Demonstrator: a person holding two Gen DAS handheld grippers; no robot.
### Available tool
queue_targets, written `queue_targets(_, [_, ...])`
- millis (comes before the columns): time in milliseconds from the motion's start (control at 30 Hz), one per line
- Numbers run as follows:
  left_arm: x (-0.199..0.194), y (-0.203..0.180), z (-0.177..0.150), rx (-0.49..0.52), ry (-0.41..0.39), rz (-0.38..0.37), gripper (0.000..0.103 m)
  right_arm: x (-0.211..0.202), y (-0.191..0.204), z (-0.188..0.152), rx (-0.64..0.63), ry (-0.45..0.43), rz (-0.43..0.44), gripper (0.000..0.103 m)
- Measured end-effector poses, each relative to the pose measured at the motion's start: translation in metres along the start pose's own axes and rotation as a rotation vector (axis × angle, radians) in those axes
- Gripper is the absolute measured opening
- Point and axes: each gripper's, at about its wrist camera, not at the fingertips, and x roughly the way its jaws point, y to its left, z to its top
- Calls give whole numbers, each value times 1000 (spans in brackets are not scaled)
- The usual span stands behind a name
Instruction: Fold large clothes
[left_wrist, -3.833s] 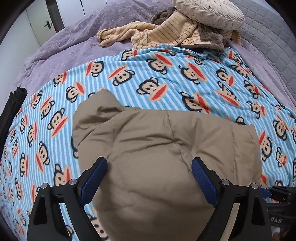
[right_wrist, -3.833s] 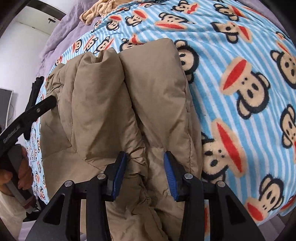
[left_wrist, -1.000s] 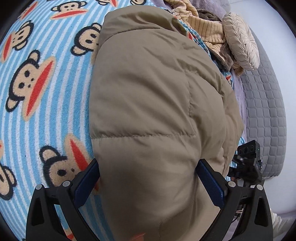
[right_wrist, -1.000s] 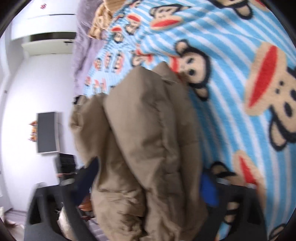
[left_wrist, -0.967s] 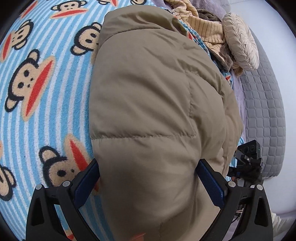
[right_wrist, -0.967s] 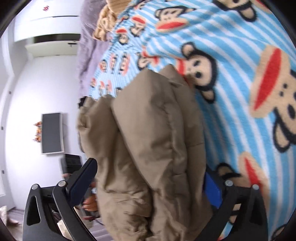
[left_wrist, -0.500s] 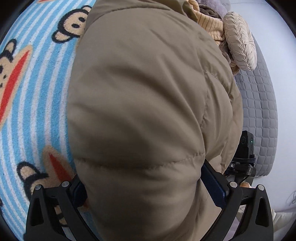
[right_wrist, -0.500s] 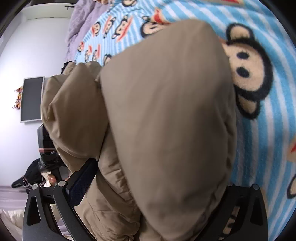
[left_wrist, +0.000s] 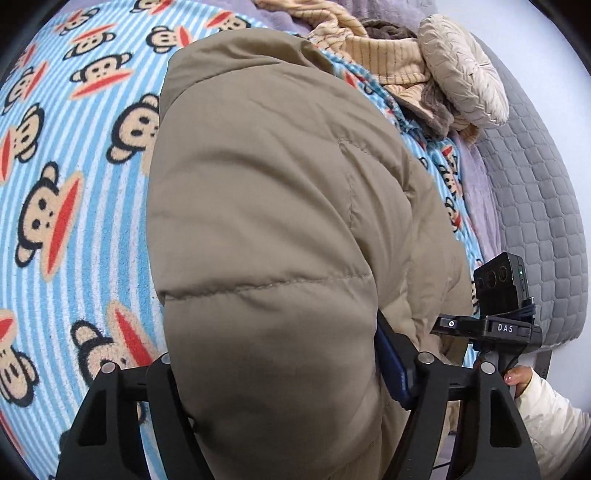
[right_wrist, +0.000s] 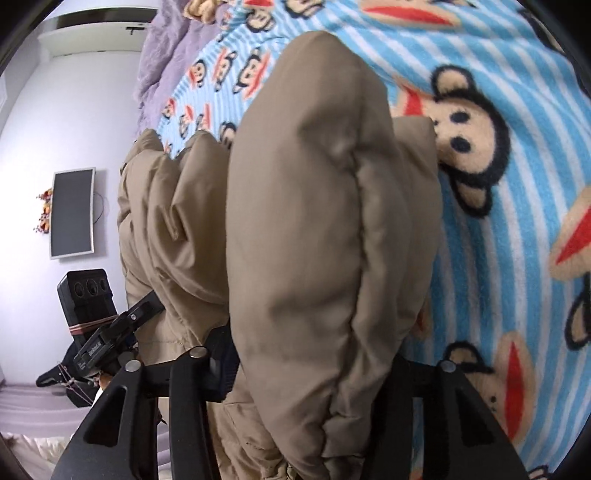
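Observation:
A tan puffer jacket (left_wrist: 258, 184) lies folded into a thick bundle on a blue striped monkey-print blanket (left_wrist: 74, 184). My left gripper (left_wrist: 277, 369) is clamped on the bundle's near end; its blue right pad (left_wrist: 389, 358) presses into the fabric and the left pad is buried. In the right wrist view the jacket (right_wrist: 314, 184) bulges up between the fingers of my right gripper (right_wrist: 310, 354), which squeezes it from the other side. Each gripper shows in the other's view: the right one (left_wrist: 491, 325) and the left one (right_wrist: 103, 339).
A cream ribbed cushion (left_wrist: 461, 70) and a beige striped garment (left_wrist: 376, 55) lie at the bed's far end. A grey quilted bed edge (left_wrist: 535, 203) runs on the right. A hand in a white sleeve (left_wrist: 546, 406) holds the right gripper. A dark screen (right_wrist: 72, 212) hangs on the wall.
Both grippers were wide open around the bundle a second ago and have since narrowed onto it. The jacket now bulges higher between the fingers.

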Motion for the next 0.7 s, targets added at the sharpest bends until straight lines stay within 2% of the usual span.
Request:
queue_targets(167, [-26,1,0,14,-49,-54,74,-2,29,0,-33,-29,34,47])
queue_targets(300, [-53,20,8,-3,-84,-92,74,13,63,4,-61,-57,53,47])
queue_targets(500, [-107,78,35,10,-124,-112,74,49,120,-4,-101,-101,60,47])
queue_targets(700, [-170,155,68,23,-171,-54,74,118,183,1,-134,-115,111,47])
